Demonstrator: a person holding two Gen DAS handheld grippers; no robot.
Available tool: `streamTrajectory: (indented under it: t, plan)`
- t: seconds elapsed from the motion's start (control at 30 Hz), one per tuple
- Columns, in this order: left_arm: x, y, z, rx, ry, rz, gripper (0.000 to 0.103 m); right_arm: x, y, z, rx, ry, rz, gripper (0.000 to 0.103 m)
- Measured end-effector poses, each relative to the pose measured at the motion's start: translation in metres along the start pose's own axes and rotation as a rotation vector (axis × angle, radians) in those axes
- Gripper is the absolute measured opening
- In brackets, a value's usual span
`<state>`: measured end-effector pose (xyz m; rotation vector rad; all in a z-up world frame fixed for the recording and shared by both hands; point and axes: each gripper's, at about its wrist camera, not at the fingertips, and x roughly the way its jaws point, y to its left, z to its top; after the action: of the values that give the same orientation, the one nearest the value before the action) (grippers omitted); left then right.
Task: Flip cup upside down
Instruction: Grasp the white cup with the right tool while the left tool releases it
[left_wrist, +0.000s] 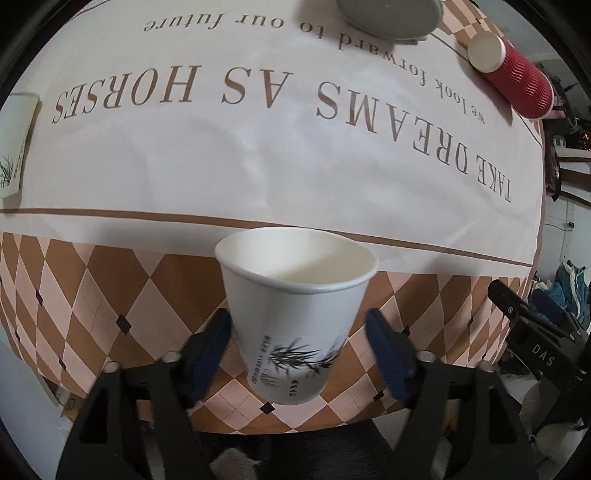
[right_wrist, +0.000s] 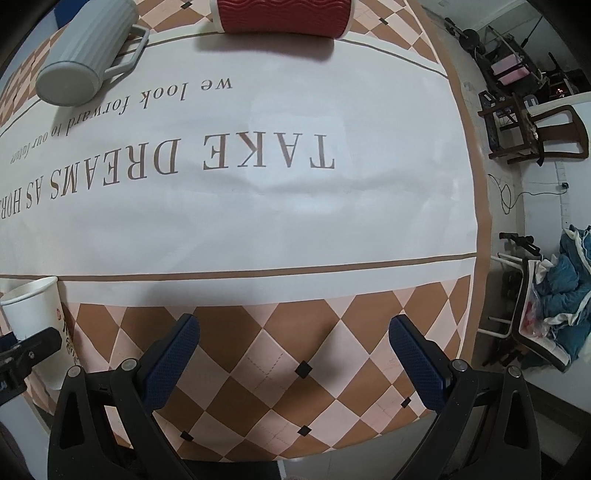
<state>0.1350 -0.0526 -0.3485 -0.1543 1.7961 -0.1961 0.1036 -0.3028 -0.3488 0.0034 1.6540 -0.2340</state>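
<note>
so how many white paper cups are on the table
2. One white paper cup stands upright at the near edge between the open left gripper fingers; a second white cup sits at the far left. Others may be outside view.

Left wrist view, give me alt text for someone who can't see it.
An upright white paper cup with a leaf print stands between the open left claw fingers, not yet gripped, on a checkered tablecloth. Farther back lie a red ribbed cup on its side and a grey mug.
</note>
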Motion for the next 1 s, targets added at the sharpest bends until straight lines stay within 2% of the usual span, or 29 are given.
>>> streamTrajectory:
  t: [0.03, 0.1, 0.17, 0.27, 0.33, 0.37, 0.47, 0.53, 0.57, 0.6, 0.7, 0.77, 0.8, 0.83, 0.93, 0.97, 1.0]
  plan:
    - [-0.001, 0.007, -0.001, 0.003, -0.007, -0.003, 0.085, -0.001, -0.002, -0.001, 0.008, -0.001, 0.002, 0.103]
    - [-0.007, -0.001, -0.001, 0.005, -0.031, -0.015, 0.087, -0.006, -0.002, -0.001, 0.021, -0.002, 0.010, 0.103]
    - [-0.020, 0.010, -0.005, 0.013, -0.071, -0.027, 0.098, -0.013, -0.005, -0.003, 0.032, -0.010, 0.024, 0.103]
    - [-0.057, 0.021, -0.014, 0.033, -0.166, -0.037, 0.099, -0.030, -0.010, -0.008, 0.030, -0.043, 0.079, 0.103]
    - [-0.093, 0.025, -0.022, 0.051, -0.267, -0.001, 0.100, -0.048, -0.006, -0.013, -0.047, -0.092, 0.107, 0.103]
    - [-0.110, 0.014, -0.026, 0.051, -0.309, 0.026, 0.101, -0.055, -0.001, -0.015, -0.100, -0.113, 0.101, 0.103]
    - [-0.139, 0.040, -0.043, 0.021, -0.432, 0.182, 0.101, -0.084, 0.035, -0.023, -0.352, -0.194, 0.014, 0.103]
    - [-0.136, 0.035, -0.044, -0.025, -0.472, 0.258, 0.101, -0.098, 0.067, -0.035, -0.557, -0.239, -0.046, 0.103]
    - [-0.130, 0.052, -0.048, -0.055, -0.472, 0.274, 0.101, -0.104, 0.087, -0.044, -0.675, -0.267, -0.084, 0.103]
    - [-0.130, 0.040, -0.044, -0.075, -0.457, 0.281, 0.101, -0.108, 0.104, -0.052, -0.774, -0.291, -0.124, 0.103]
    - [-0.092, 0.071, -0.051, -0.188, -0.397, 0.292, 0.101, -0.106, 0.162, -0.087, -1.144, -0.392, -0.304, 0.102]
    - [-0.080, 0.083, -0.058, -0.258, -0.369, 0.296, 0.101, -0.098, 0.190, -0.108, -1.340, -0.488, -0.453, 0.102]
    - [-0.076, 0.094, -0.064, -0.305, -0.355, 0.285, 0.101, -0.093, 0.200, -0.109, -1.372, -0.492, -0.476, 0.102]
    - [-0.069, 0.100, -0.069, -0.340, -0.343, 0.275, 0.101, -0.091, 0.211, -0.097, -1.295, -0.402, -0.401, 0.102]
    - [-0.053, 0.109, -0.086, -0.441, -0.315, 0.234, 0.101, -0.082, 0.225, -0.050, -0.953, -0.054, -0.005, 0.097]
    - [-0.053, 0.116, -0.091, -0.467, -0.311, 0.230, 0.101, -0.078, 0.227, -0.036, -0.825, 0.009, 0.097, 0.097]
    - [-0.050, 0.124, -0.095, -0.491, -0.307, 0.222, 0.101, -0.074, 0.231, -0.025, -0.735, 0.030, 0.165, 0.097]
